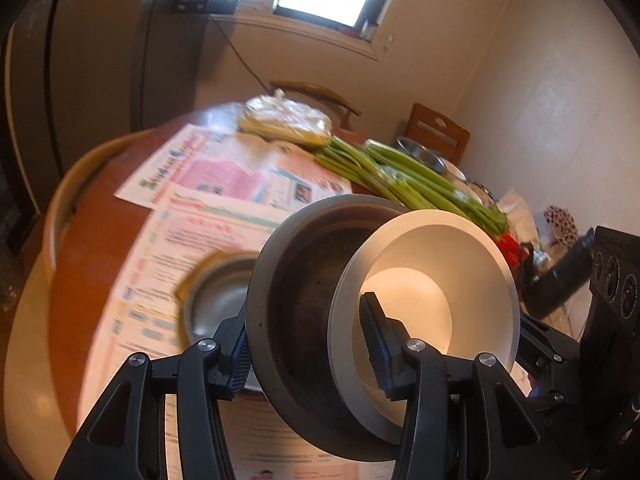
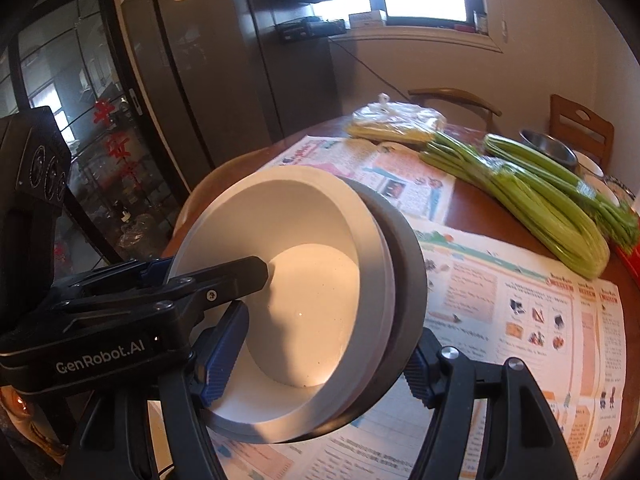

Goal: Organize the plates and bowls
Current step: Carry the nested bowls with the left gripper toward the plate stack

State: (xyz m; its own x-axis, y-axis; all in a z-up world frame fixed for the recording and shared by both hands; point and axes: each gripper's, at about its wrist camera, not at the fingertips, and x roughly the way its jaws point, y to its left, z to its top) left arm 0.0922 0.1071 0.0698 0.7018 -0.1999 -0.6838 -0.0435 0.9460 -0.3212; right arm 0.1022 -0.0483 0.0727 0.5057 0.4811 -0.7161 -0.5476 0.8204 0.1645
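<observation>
A white bowl (image 1: 432, 280) sits nested inside a dark grey bowl (image 1: 300, 280), and the pair hangs tilted on its side above the table. My left gripper (image 1: 308, 344) is shut on the stack's near wall, one pad outside the grey bowl and one inside the white one. My right gripper (image 2: 320, 364) is shut on the opposite side of the white bowl (image 2: 304, 280) and grey bowl (image 2: 408, 264) in the same way. A steel bowl (image 1: 216, 304) rests on the newspaper below.
Newspapers (image 2: 500, 292) cover the round wooden table (image 1: 92, 208). Celery bunches (image 2: 532, 200), a plastic bag of food (image 2: 396, 120) and another steel bowl (image 2: 548, 148) lie at the far side. Chairs (image 2: 580, 128) stand behind, with a wall to the right.
</observation>
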